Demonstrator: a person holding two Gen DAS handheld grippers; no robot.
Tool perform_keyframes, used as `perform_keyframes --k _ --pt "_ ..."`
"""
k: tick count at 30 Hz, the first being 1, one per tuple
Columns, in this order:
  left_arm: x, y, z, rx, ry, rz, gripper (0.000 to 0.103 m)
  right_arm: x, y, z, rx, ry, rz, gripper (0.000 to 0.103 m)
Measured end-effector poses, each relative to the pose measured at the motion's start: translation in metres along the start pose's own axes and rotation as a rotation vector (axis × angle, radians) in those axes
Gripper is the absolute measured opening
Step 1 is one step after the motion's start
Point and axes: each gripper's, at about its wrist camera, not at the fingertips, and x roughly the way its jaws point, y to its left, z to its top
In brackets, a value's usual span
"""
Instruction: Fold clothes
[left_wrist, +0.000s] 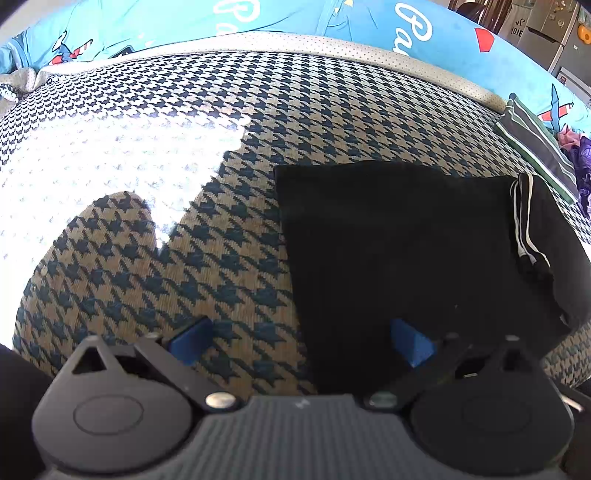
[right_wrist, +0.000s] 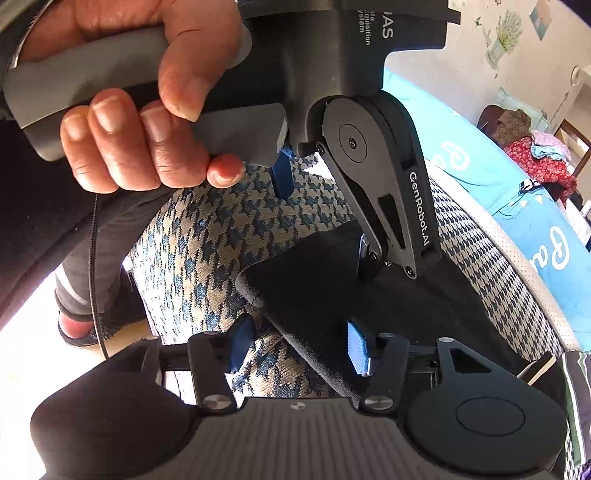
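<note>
we are hovering the right hand-held gripper, jaws parted and empty, over the near corner of the folded black garment lying on the houndstooth bed cover; the left hand-held gripper is probably equally near, also open.

Each tool is matte black with a ribbed grey plate at its base, round pivot housings, silver screws and blue pads on its fingers. The left tool bears white "GenRobot.AI" lettering on one arm and a grey handle, gripped by the person's left hand. A thin black cable hangs below it. The right tool shows a ridged light-blue pad.
</note>
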Motion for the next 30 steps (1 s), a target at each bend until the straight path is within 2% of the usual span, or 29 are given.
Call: perform_keyframes --k 3,5,10,15,26,30 --pt "0.000 0.001 0.001 -0.008 0.000 -0.009 0.103 0.001 0.002 0.001 -0.009 -0.018 -0.002 0.043" --pt "0.000 0.003 0.001 -0.018 0.000 -0.016 0.103 0.000 0.001 0.002 0.000 -0.030 -0.007 0.029" --pt "0.000 0.008 0.004 -0.048 0.003 -0.036 0.103 -0.003 -0.008 0.004 0.045 -0.052 -0.029 0.006" --pt "-0.001 0.014 0.008 -0.096 0.015 -0.071 0.103 -0.009 -0.032 0.005 0.226 -0.066 -0.001 0.005" --pt "0.002 0.019 0.015 -0.222 0.051 -0.226 0.103 -0.016 -0.097 -0.016 0.767 -0.082 0.153 0.005" --pt "0.009 0.013 0.023 -0.251 0.059 -0.283 0.103 -0.018 -0.103 -0.020 0.816 -0.084 0.162 0.005"
